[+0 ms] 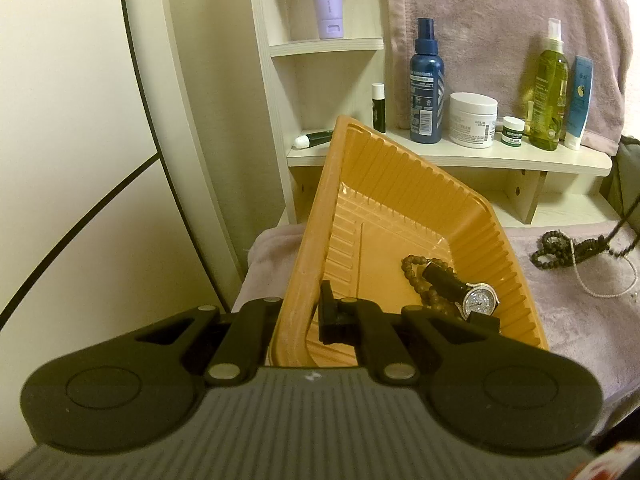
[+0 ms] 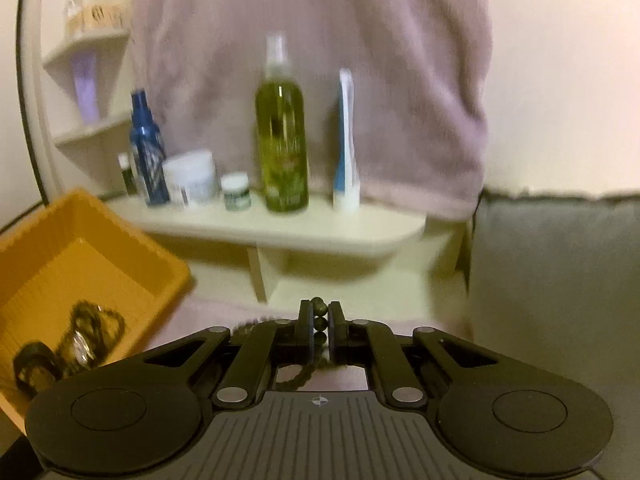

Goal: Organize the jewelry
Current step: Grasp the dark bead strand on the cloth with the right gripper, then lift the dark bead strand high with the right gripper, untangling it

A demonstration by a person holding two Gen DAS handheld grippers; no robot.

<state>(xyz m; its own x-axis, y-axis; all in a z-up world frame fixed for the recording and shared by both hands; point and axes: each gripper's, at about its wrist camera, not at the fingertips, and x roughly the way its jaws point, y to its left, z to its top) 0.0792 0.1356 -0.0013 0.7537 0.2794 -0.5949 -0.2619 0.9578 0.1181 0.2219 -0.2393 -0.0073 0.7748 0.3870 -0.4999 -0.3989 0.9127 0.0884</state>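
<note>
My left gripper (image 1: 304,314) is shut on the near left rim of an orange plastic tray (image 1: 308,236), which is tilted up on that side. In the tray lie a sparkly watch (image 1: 478,300) with a black strap and a brown bead bracelet (image 1: 414,274). On the lilac cloth to the right lie a dark bead necklace (image 1: 560,250) and a thin pearl string (image 1: 600,284). My right gripper (image 2: 320,320) is shut on a strand of dark beads (image 2: 319,312), lifted above the cloth, with the rest hanging below. The tray (image 2: 120,236) is to its left in the blurred right wrist view.
A pale wooden shelf (image 1: 460,156) behind holds a blue spray bottle (image 1: 426,84), a white cream jar (image 1: 472,120), a green oil bottle (image 1: 552,92) and tubes. A lilac towel (image 2: 320,40) hangs behind. A grey cushion (image 2: 560,280) sits at the right. A mirror edge (image 1: 132,80) is on the left.
</note>
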